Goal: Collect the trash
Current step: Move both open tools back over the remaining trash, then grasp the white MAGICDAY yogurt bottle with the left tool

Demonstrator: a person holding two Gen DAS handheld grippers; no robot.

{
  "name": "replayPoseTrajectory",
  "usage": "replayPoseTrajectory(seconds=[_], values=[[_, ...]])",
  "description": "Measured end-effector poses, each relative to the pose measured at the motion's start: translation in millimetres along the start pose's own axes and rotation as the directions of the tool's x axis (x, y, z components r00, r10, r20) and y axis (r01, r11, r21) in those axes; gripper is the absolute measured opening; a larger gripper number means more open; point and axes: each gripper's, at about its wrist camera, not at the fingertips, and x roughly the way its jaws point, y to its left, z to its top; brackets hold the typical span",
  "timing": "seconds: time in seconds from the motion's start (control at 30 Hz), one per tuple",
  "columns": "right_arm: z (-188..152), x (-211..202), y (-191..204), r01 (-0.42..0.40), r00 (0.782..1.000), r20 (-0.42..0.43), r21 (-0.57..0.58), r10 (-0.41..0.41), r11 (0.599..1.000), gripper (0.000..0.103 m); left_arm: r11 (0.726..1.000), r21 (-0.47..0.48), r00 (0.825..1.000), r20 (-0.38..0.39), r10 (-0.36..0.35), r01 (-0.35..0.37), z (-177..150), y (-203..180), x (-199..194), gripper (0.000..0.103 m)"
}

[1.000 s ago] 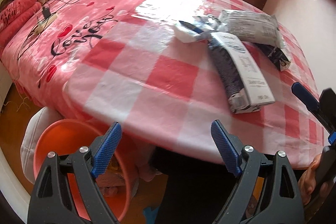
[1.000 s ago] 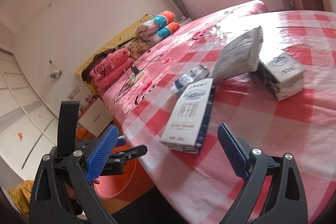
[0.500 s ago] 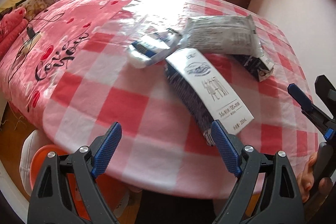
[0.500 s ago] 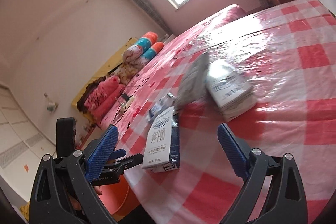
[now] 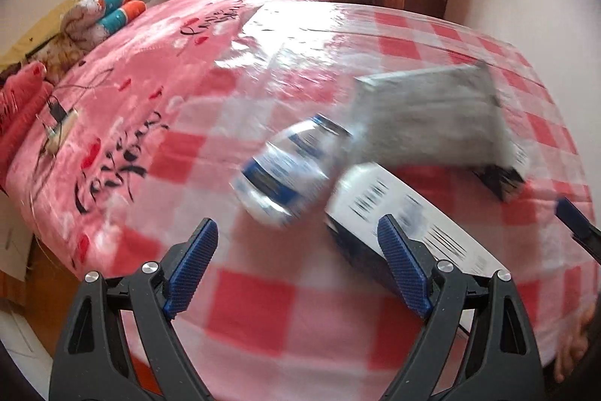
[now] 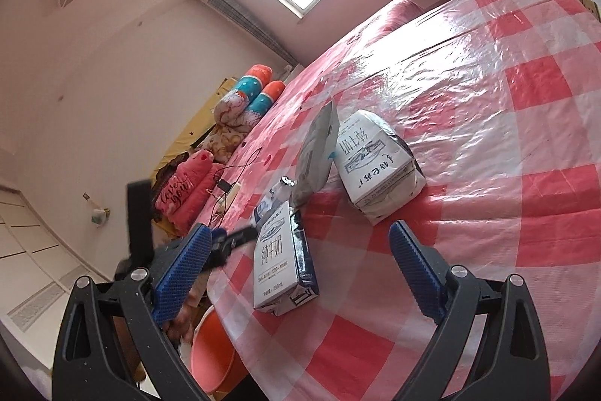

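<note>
Left wrist view: the left gripper (image 5: 296, 269) has its jaws spread wide with nothing between them, poised over the near edge of the checked tablecloth (image 5: 263, 307). Just beyond its blue pads lies a crushed blue-and-white bottle (image 5: 289, 168), blurred, and the near milk carton (image 5: 405, 224) runs under the right-hand pad. Behind them a grey packet (image 5: 432, 123) leans over a second carton (image 5: 503, 181). In the right wrist view the right gripper (image 6: 296, 273) is likewise gaping and empty, the near carton lying flat between and just ahead of its pads. Below the table edge sits an orange bucket (image 6: 214, 356), which I take to be the bin.

By my judgement the task has barely begun: all four pieces of trash lie on the cloth, none is gripped, and whether the bucket holds anything cannot be told from here.

Compared with a second ago, the left view has swung up from the table edge and bucket onto the trash, so the bottle now sits close ahead of the jaws. The right view has rolled, and the carton now lies more squarely between its pads.
</note>
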Motion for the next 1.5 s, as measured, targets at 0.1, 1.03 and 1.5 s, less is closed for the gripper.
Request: replayPoseTrajectory(seconds=[0.1,1.03,1.5], values=[[0,2,1,-0.006,1.000,-0.018,-0.009,0.006,1.000,0.094,1.000,0.015,1.000,-0.021,0.008,-0.007,13,7,13,0.087],[-13,24,24,0.011,0.989,-0.143,-0.120,-0.028,0.993,0.094,0.998,-0.009,0.992,-0.103,-0.069,0.068,46,7,67,0.066],[-16,43,33,0.030,0.975,-0.212,-0.198,-0.072,0.980,0.094,0.989,-0.128,0.991,-0.106,-0.083,0.070,5,10,37,0.063]])
